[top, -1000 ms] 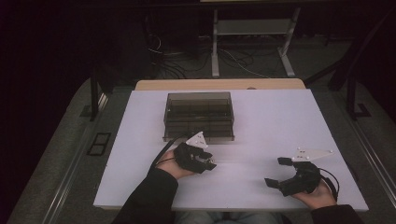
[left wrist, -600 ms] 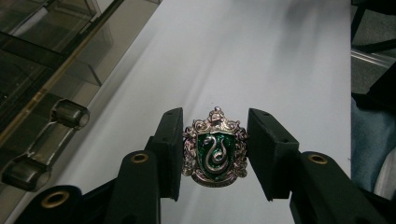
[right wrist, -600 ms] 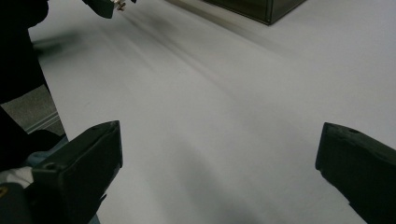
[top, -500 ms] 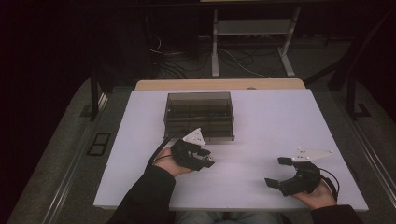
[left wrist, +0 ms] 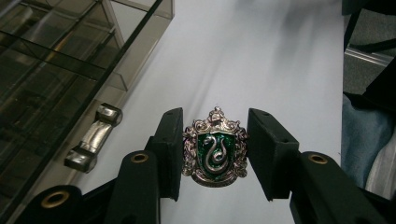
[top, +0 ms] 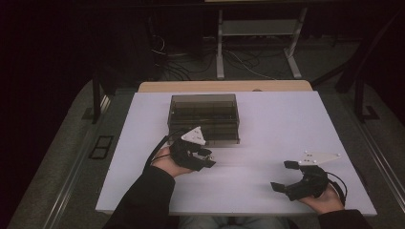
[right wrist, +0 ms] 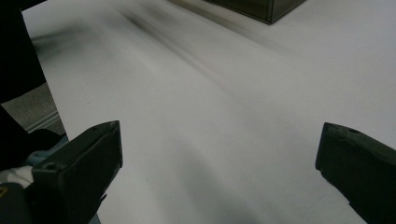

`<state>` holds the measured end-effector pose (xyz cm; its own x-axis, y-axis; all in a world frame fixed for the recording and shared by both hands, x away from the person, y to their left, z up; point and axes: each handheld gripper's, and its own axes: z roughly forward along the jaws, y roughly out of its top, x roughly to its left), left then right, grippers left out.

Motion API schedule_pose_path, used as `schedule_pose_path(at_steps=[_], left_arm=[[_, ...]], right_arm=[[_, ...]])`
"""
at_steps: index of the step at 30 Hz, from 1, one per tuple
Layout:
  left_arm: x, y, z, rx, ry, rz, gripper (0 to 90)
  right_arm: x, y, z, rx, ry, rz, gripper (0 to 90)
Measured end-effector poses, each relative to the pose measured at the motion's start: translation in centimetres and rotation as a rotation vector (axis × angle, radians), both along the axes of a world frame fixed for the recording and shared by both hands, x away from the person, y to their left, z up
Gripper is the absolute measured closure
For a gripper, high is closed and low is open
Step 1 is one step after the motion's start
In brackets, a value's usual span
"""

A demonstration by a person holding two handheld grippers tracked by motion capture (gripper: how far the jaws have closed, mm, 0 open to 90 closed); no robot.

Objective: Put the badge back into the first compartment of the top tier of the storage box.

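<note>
In the left gripper view my left gripper [left wrist: 215,151] is shut on a silver crest badge [left wrist: 215,149] with a green shield and a snake on it, both pads pressing its sides. The high view shows that gripper [top: 206,157] just in front of a smoky transparent drawer box [top: 204,114]. The box [left wrist: 60,60] fills the left of the left gripper view, with its clear drawer handle [left wrist: 93,135] near the jaws. My right gripper [top: 282,177] rests at the table's front right, jaws wide apart and nothing between them [right wrist: 219,154].
The white table top [top: 277,124] has free room between and behind the two grippers. A wooden strip [top: 224,86] runs along its far edge. Beyond it stand a metal frame [top: 258,33] and floor cables. The person's blue trouser leg [left wrist: 364,140] shows past the table edge.
My left hand with the badge has shifted slightly up the frame towards the drawer box. The right hand has kept still.
</note>
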<state>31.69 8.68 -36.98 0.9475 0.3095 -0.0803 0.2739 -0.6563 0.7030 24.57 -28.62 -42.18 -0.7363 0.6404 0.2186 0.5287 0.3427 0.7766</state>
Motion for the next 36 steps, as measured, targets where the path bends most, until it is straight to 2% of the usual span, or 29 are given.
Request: schedule_pose_path(at_steps=[36], left_arm=[[0.6, 2.4, 2.9, -0.013, -0.045, 0.024, 57.0]], right_arm=[[0.0, 0.1, -0.1, 0.000, -0.001, 0.003, 0.3]])
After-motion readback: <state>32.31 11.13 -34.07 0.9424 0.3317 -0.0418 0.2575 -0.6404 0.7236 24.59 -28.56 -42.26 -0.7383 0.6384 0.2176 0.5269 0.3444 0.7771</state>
